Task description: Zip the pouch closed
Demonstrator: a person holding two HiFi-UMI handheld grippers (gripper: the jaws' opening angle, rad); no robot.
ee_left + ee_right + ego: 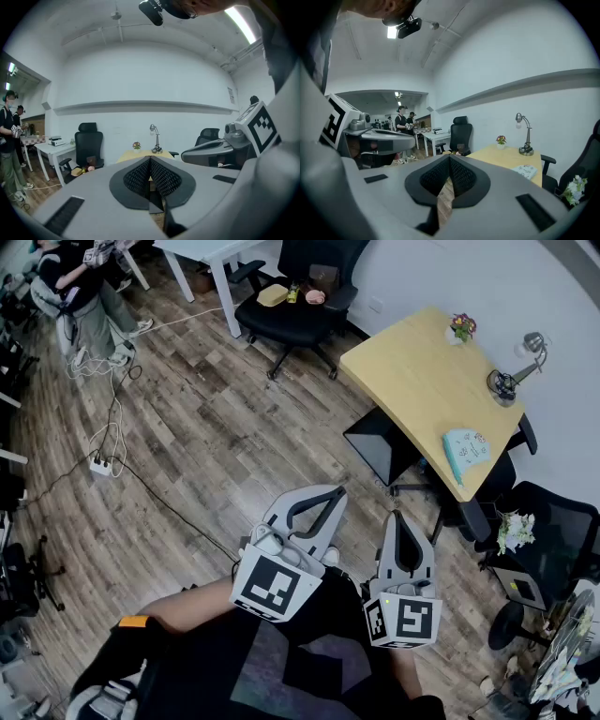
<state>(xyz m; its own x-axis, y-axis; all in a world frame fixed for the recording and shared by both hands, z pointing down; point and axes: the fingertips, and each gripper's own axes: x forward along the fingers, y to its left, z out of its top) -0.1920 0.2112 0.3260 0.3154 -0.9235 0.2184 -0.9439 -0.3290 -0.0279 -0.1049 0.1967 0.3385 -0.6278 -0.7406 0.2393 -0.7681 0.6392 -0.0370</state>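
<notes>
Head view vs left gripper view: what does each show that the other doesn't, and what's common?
Head view only: the light blue pouch lying on the yellow table, and the power strip with its cables. Left gripper view only: the left gripper seen along its jaws, which are together with nothing between them, plus the ceiling light. Both: the table, the desk lamp, the black chair and the right gripper.

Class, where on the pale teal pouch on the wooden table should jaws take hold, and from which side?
Likely the pale teal pouch by its edge nearest the rim of the wooden table, approached level from that side: it lies flat.
</notes>
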